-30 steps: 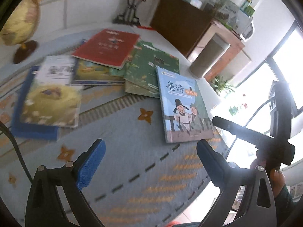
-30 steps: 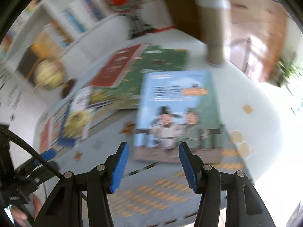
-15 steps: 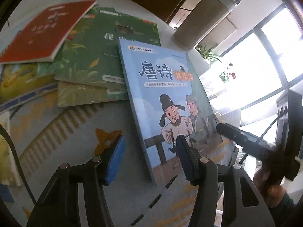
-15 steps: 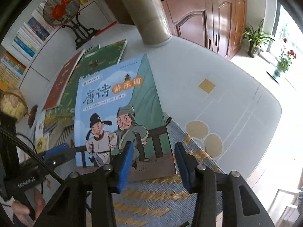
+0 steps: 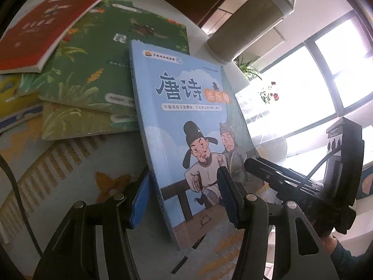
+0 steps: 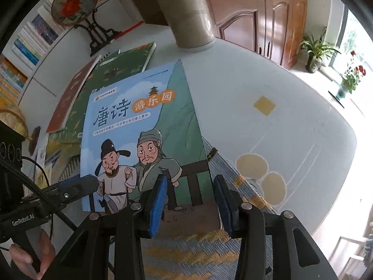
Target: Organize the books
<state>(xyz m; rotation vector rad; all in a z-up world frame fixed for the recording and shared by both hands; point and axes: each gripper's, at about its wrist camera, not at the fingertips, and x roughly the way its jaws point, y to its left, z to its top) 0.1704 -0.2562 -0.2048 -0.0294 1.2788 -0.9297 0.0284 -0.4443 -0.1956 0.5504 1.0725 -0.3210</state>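
Straddling the near corners of a blue picture book (image 5: 186, 126), with both sets of fingers spread and gripping nothing yet. Left gripper (image 5: 184, 198): one blue pad outside the spine edge, the other resting above the cover art near the bottom, book edge between them. Right gripper (image 6: 190, 200): one pad over the cover's lower right part, the other just past the book's right edge, also unclenched. Hard to tell whether either pad actually touches the cover.

Lying flat near the front rim of a round pale tabletop (image 6: 291, 121), partly on a woven blue-and-yellow mat (image 6: 209, 252), upper left corner overlapping a green book (image 5: 102, 65). Beyond that, a red book (image 5: 44, 28) on top of the green pile, and a tall grey cylinder (image 6: 188, 16) standing further back.

Likely risks, as judgement only: closing on a thin soft cover and lifting just that flap, bending or creasing it; pinching mat fabric along with the pages; dragging the green book, since the corners overlap; pulling unevenly with two grips and twisting the spine; sliding the book off the nearby rim.
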